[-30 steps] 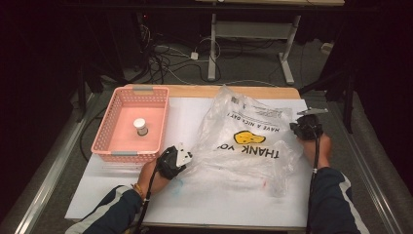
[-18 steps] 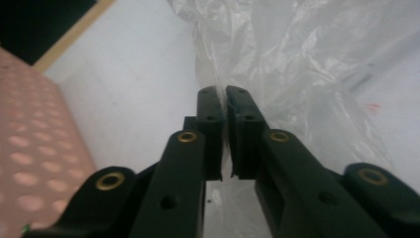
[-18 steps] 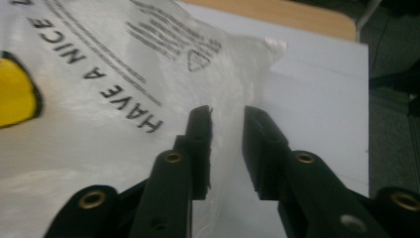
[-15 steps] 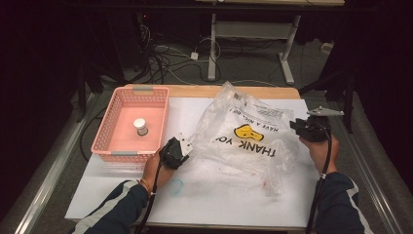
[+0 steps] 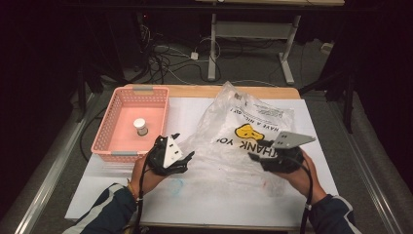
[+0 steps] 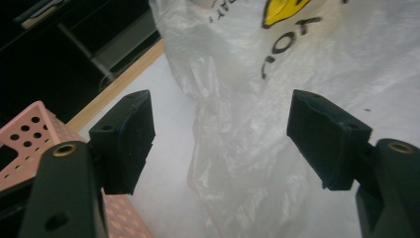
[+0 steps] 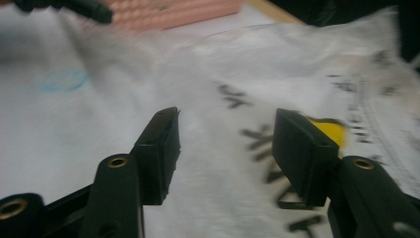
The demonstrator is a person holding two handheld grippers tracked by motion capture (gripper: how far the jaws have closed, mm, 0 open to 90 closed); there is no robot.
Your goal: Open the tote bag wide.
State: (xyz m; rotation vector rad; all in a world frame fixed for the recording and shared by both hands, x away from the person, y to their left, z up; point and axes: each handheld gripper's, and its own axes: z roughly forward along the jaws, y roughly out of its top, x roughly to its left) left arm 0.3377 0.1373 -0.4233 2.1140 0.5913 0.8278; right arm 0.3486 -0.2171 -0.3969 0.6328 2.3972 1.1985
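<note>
Two grippers, left (image 5: 182, 148) and right (image 5: 258, 158), have just been opening; fingers stand apart, nothing gripped. Plastic bag (image 5: 243, 131) lies crumpled on the table (image 5: 219, 195), between them, beside the pink basket (image 5: 104, 141).

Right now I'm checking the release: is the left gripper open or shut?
Open: left gripper jaws stand apart, just opened, clear of the plastic bag.

Bare table (image 5: 204, 200) before bag (image 5: 243, 141); basket (image 5: 127, 124) left.
</note>
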